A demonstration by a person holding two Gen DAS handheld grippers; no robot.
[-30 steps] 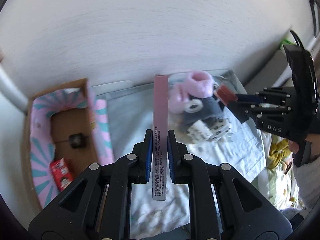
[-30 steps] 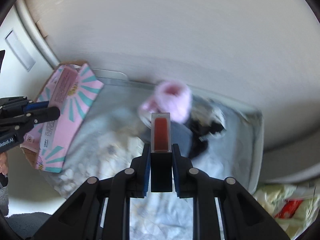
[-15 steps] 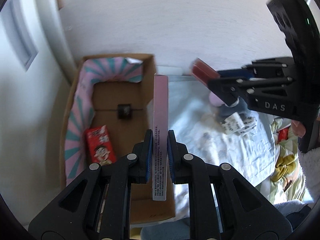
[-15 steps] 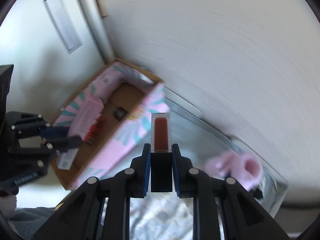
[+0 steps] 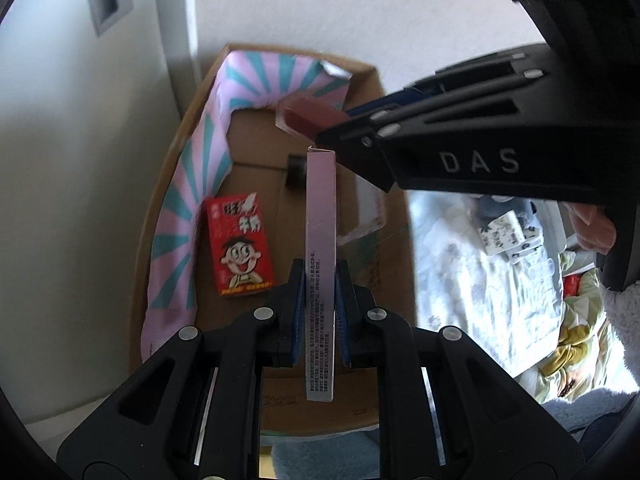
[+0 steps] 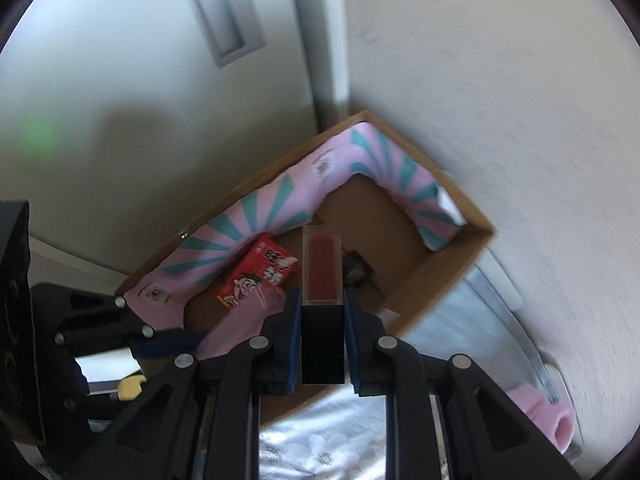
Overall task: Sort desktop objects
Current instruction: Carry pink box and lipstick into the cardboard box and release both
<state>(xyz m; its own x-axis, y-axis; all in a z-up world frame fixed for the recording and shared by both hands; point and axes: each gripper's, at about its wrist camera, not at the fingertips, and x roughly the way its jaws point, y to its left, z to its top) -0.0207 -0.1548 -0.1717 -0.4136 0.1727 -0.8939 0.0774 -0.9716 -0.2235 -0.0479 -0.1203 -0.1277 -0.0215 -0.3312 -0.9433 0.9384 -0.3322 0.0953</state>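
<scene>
the landmark here is the cardboard box (image 5: 384, 80), its inner walls lined with pink-and-teal striped flaps, standing in the corner where a white wall meets a pale panel.

the left tongs (image 5: 319, 304) are clamped tight on a long, flat pink carton (image 5: 320, 240), held edge-on so its narrow printed side faces the camera. the carton reaches out over the inside of the box, its far end above the brown floor of the box.

the right tongs (image 6: 322, 332) are closed on a small square tube (image 6: 322, 268) with a black base and a clear top filled with dark red. in the left wrist view the tube's red end (image 5: 310, 118) hangs over the far part of the box, just beyond the tip of the pink carton; whether the two touch cannot be told.

on the floor of the box lies a red drink carton (image 5: 240, 246) with a cartoon face, near the striped wall on the left side of the box. a small dark object (image 5: 295, 170) sits farther in, toward the box's far end, partly hidden behind the pink carton; what it is cannot be made out.

right of the box, a pale flowered cloth (image 5: 488, 292) is spread out, and on it, well apart from the box, lie a small white patterned bundle (image 5: 508, 234) and a pink fluffy thing (image 6: 548, 420).
</scene>
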